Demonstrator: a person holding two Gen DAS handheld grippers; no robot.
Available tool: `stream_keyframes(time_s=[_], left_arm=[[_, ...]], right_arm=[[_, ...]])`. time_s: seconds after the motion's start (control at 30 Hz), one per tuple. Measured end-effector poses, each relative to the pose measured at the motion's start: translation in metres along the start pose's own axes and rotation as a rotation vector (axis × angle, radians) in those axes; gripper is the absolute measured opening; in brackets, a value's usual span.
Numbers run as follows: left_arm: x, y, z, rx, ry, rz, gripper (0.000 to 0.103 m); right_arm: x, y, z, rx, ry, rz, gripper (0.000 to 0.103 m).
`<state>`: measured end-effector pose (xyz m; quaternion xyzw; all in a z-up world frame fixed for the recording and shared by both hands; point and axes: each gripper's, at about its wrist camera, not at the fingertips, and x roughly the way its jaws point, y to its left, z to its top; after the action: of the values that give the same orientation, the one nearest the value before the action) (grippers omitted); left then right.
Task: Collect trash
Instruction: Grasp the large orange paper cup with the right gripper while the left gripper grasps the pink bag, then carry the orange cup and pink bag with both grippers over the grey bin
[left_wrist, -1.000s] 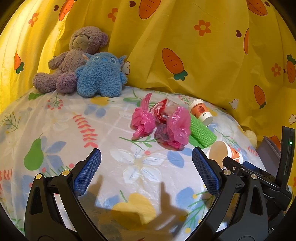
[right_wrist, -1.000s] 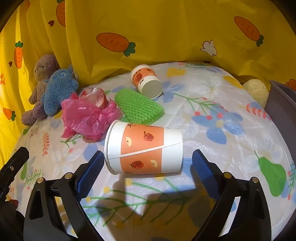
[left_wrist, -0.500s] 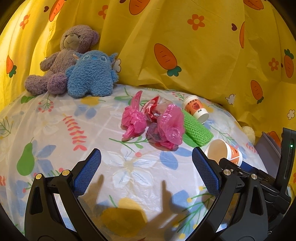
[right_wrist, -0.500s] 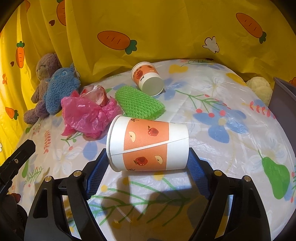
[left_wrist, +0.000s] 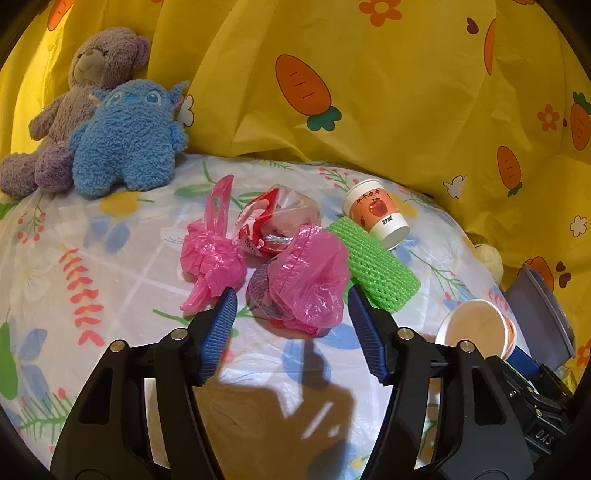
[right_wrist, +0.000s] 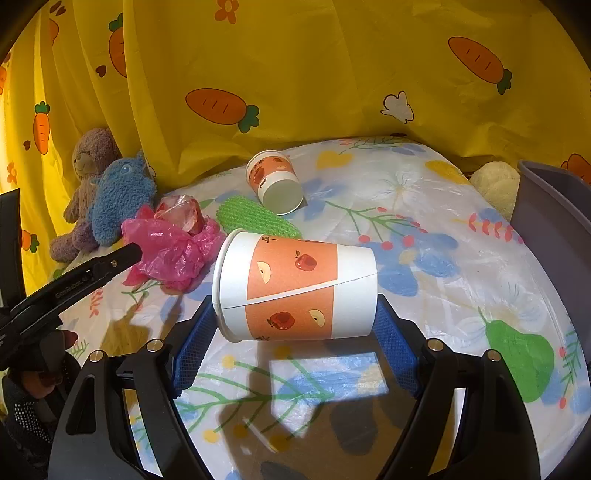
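My right gripper (right_wrist: 295, 325) pinches the paper cup (right_wrist: 295, 288) lying crosswise, rim to my left, lifted above the bed (right_wrist: 443, 206). My left gripper (left_wrist: 291, 332), fingers spread, flanks the pink plastic bag (left_wrist: 306, 280) just ahead; grey bin (right_wrist: 554, 221) sits right.

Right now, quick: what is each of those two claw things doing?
Left gripper: open, holding nothing, just short of the crumpled pink plastic bag.
Right gripper: shut on the orange-and-white paper cup.
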<state>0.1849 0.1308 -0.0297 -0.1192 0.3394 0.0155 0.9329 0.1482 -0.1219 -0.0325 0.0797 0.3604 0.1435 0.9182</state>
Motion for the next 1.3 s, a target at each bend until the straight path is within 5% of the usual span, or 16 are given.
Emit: stream_keyframes(time_s=[0.2, 0.33, 0.8, 1.3], left_arm=[[0.015, 0.001, -0.001, -0.018, 0.048, -0.054, 0.013], [0.007, -0.002, -0.004, -0.018, 0.026, -0.074, 0.004], [-0.088, -0.002, -0.008, -0.063, -0.171, -0.131, 0.002], [-0.102, -0.050, -0.018, 0.042, -0.170, -0.168, 0.003]], right_arm=[[-0.006, -0.008, -0.001, 0.007, -0.009, -0.001, 0.080], [-0.009, -0.011, -0.004, 0.007, -0.015, -0.004, 0.080], [-0.038, -0.016, -0.008, 0.003, -0.067, -0.001, 0.080], [-0.067, -0.024, -0.007, 0.006, -0.116, -0.004, 0.080]])
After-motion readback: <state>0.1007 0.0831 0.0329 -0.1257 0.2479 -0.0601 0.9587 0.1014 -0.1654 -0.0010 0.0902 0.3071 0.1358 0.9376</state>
